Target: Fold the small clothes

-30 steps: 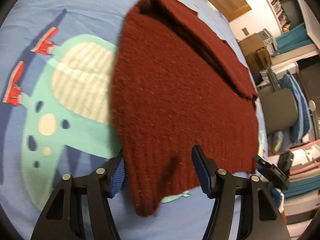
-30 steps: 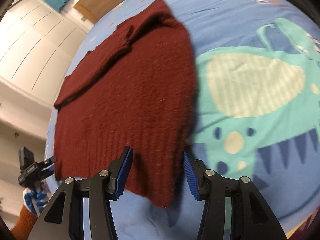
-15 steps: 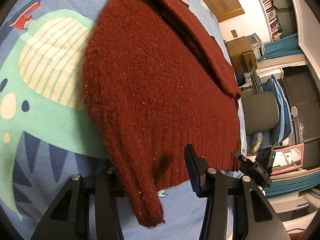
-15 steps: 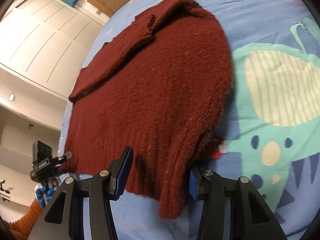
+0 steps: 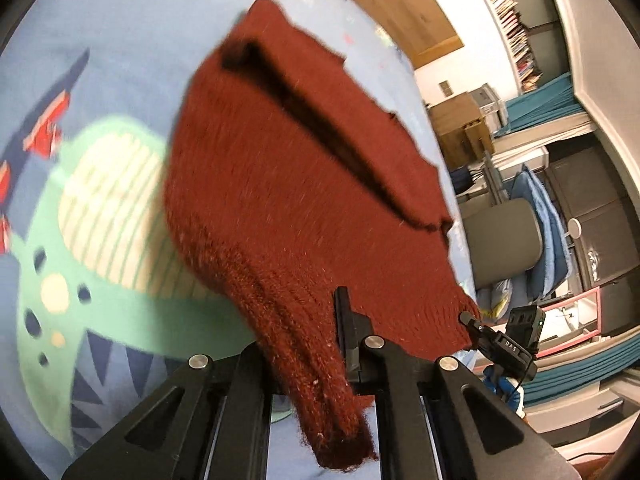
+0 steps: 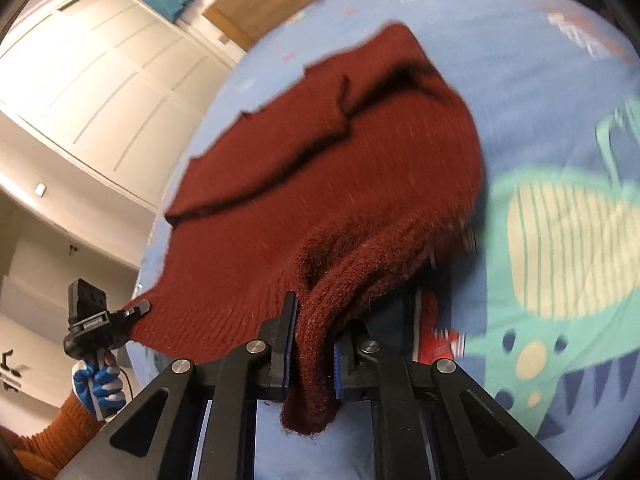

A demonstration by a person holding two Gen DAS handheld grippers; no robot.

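Note:
A dark red knit sweater [image 5: 300, 168] lies on the blue dinosaur bedsheet [image 5: 100, 240], its sleeves folded across the body. In the left wrist view, my left gripper [image 5: 308, 320] has its jaws closing on the near hem corner, the knit pinched between them and drooping over the fingers. In the right wrist view, the jaws of my right gripper [image 6: 314, 320] are closing on the other hem corner of the sweater [image 6: 320, 168], blue pads pressing on the ribbing. Both corners are raised off the sheet [image 6: 560, 240]. Each view shows the other gripper at the far hem corner.
A wooden headboard [image 5: 392, 4] bounds the bed's far end. Right of the bed are a grey chair [image 5: 504, 236], boxes and shelves. White wardrobe doors [image 6: 92, 92] stand on the other side. A blue-gloved hand [image 6: 100, 384] holds the left gripper.
Both grippers went from open around the hem to shut on its two corners. They have risen, lifting the hem off the sheet so the knit hangs over the fingers.

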